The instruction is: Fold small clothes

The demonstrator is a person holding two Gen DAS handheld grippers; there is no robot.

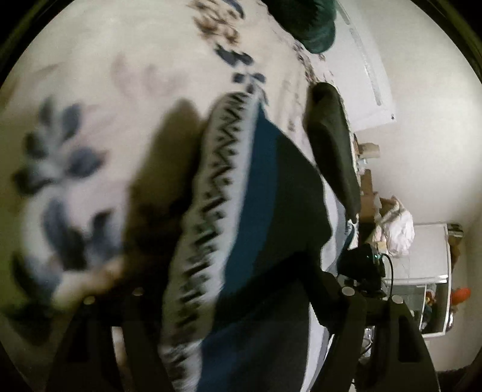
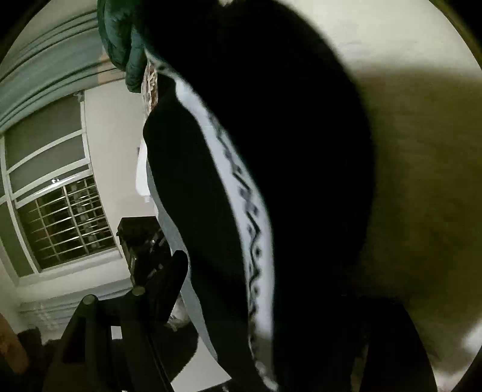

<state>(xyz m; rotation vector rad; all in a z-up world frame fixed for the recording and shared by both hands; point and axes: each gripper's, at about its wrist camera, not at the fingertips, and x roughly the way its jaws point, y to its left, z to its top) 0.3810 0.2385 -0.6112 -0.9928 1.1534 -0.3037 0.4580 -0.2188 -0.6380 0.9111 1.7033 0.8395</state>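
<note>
Left gripper (image 1: 241, 340): the garment (image 1: 256, 211) ran straight in between its two fingers, so it read as clamped on the cloth; the contact itself was blurred. Right gripper (image 2: 241, 346): cloth filled the gap between its fingers as well, and I judged it closed on the same garment (image 2: 271, 150), though the far finger was lost in darkness.

Garment: dark fabric with a blue panel and a white zigzag-patterned band (image 1: 211, 187), lifted off the floral bedspread (image 1: 90, 105) and hanging stretched between the two tools. Its long axis followed the band, running away from each camera along the fingers.

Judgement: with both ends held, neither arm was nearer; the coming fold depended on that band edge lying straight over the bedspread beneath.

Dark green cushion (image 1: 313, 27) sat at the far edge of the bedspread.
</note>
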